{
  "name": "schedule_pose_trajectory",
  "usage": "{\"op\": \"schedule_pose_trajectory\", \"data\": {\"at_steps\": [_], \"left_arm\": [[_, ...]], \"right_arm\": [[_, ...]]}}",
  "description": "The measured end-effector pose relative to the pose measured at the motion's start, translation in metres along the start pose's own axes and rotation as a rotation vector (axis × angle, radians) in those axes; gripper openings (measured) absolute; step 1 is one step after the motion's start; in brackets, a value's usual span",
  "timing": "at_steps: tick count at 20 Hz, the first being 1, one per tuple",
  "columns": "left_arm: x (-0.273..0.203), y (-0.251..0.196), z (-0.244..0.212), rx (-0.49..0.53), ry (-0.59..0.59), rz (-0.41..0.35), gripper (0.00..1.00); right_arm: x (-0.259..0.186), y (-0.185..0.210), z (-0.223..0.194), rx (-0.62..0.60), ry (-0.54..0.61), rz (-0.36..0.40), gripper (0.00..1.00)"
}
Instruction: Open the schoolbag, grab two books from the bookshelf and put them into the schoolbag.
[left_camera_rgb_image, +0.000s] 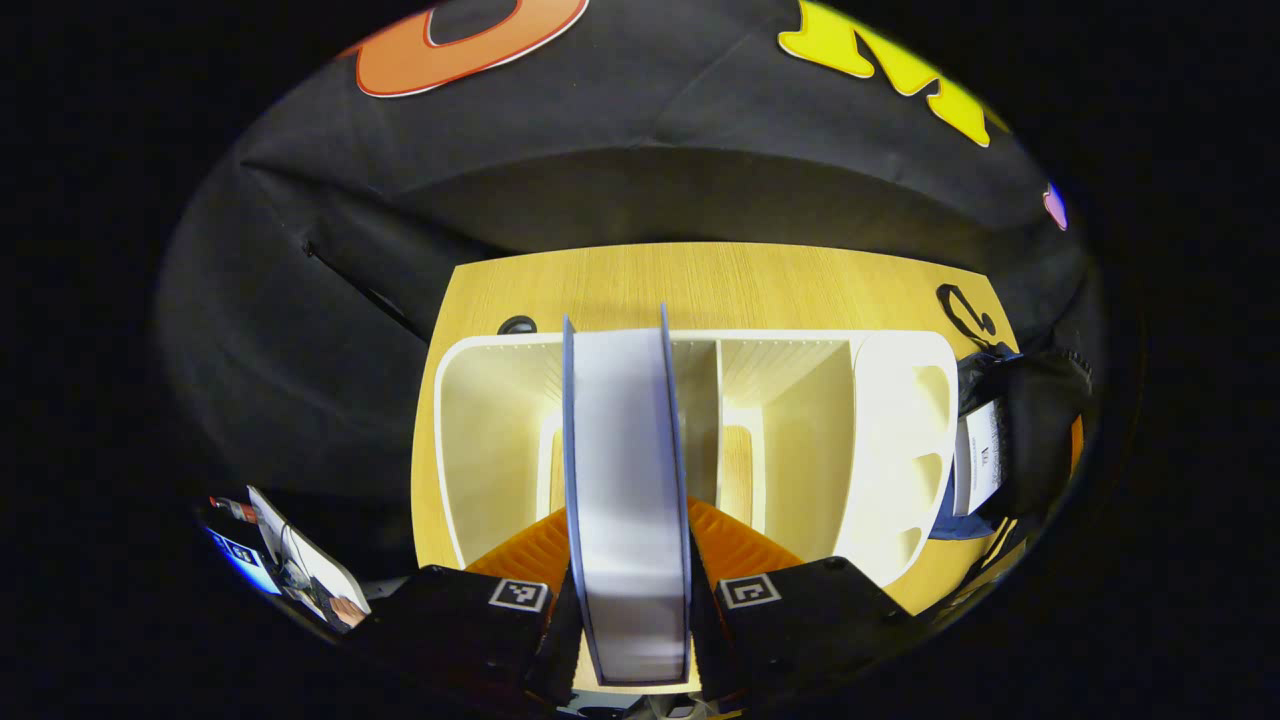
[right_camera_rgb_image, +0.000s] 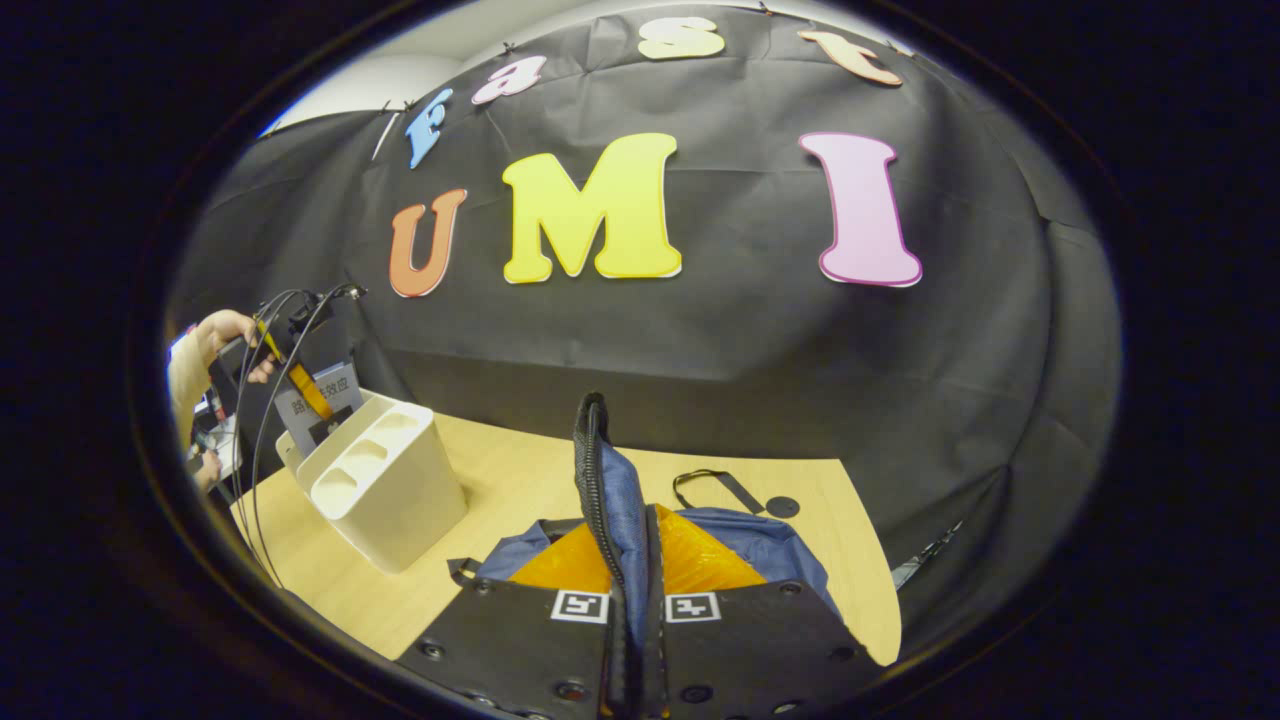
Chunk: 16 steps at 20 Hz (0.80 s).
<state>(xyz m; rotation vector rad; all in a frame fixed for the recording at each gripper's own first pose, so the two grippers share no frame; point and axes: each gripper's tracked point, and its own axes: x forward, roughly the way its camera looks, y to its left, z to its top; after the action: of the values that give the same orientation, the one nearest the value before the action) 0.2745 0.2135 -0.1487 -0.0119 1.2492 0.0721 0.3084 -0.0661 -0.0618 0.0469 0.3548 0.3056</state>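
Note:
Seen from above in the left gripper view, a white bookshelf stands on the wooden table. My left gripper is shut on a blue-covered book, held upright over the shelf's compartments with its page edge facing me. The schoolbag lies just right of the shelf. In the right gripper view, my right gripper is shut on the schoolbag's blue flap by its zipper edge and holds it up. The open schoolbag lies below. Far left, a hand holds the other gripper above the bookshelf.
A black strap and a small black disc lie on the table behind the bag. Cables hang from the far gripper. Another black disc sits behind the shelf. The cloth wall closes off the table's back.

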Motion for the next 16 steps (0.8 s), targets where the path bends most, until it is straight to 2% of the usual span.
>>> {"op": "schedule_pose_trajectory", "data": {"at_steps": [3,4,6,7,15,16], "left_arm": [[-0.005,0.002,-0.002,-0.019,-0.008,0.03,0.46],[-0.008,0.0,-0.003,-0.027,-0.012,0.026,0.46],[-0.016,-0.006,-0.007,-0.039,-0.021,0.006,0.48],[-0.021,-0.006,-0.007,-0.04,-0.029,0.01,0.46],[-0.086,-0.016,0.0,0.005,-0.195,0.049,0.45],[-0.095,-0.017,0.0,0.015,-0.21,0.061,0.49]], "right_arm": [[-0.001,-0.001,-0.003,-0.003,0.004,0.001,0.06],[-0.001,-0.001,-0.002,-0.006,0.004,0.002,0.09],[-0.002,-0.001,-0.003,-0.012,0.004,0.004,0.09],[-0.002,0.0,-0.004,-0.013,0.005,0.007,0.06],[0.011,0.005,-0.011,0.039,0.023,0.045,0.06],[0.013,0.006,-0.013,0.043,0.027,0.049,0.06]]}}
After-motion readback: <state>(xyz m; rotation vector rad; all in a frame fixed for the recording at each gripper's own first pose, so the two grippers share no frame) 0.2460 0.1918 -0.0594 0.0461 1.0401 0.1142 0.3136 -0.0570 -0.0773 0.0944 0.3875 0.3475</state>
